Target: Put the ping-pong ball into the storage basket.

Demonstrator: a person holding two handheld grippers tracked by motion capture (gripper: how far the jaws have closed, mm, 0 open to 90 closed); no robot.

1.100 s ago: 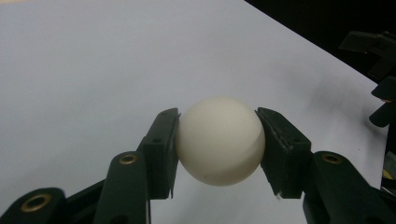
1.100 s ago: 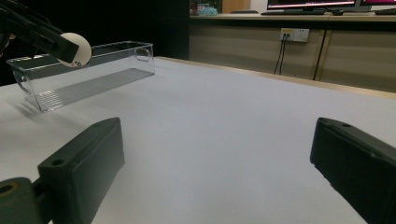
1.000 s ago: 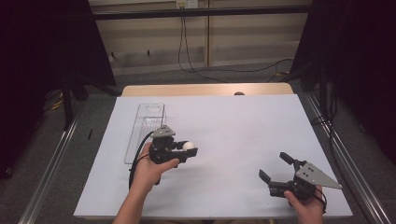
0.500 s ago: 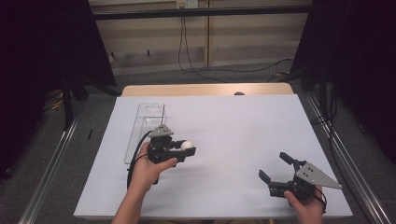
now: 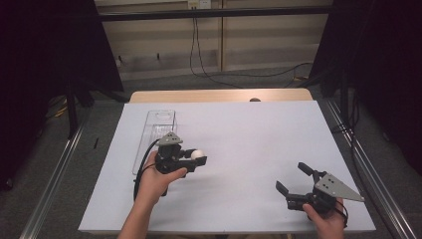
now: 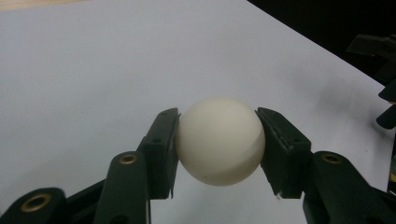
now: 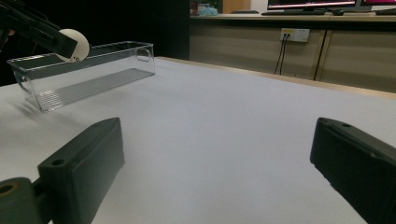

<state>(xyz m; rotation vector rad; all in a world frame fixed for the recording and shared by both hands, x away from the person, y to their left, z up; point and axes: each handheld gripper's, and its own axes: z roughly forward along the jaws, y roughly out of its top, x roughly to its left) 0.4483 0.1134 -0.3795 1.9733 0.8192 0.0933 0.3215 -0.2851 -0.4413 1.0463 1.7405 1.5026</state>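
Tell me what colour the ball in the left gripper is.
The ball is plain off-white, with no markings visible; the left gripper view shows it best.

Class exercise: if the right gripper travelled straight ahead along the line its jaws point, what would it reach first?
Probably nothing at once: the open right gripper faces bare white table. The clear tray and the ball in the left gripper lie off to the left, though depth is unclear.

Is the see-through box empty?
Empty. The clear box shows only its bare ribbed floor; the white ball is in the left claw.
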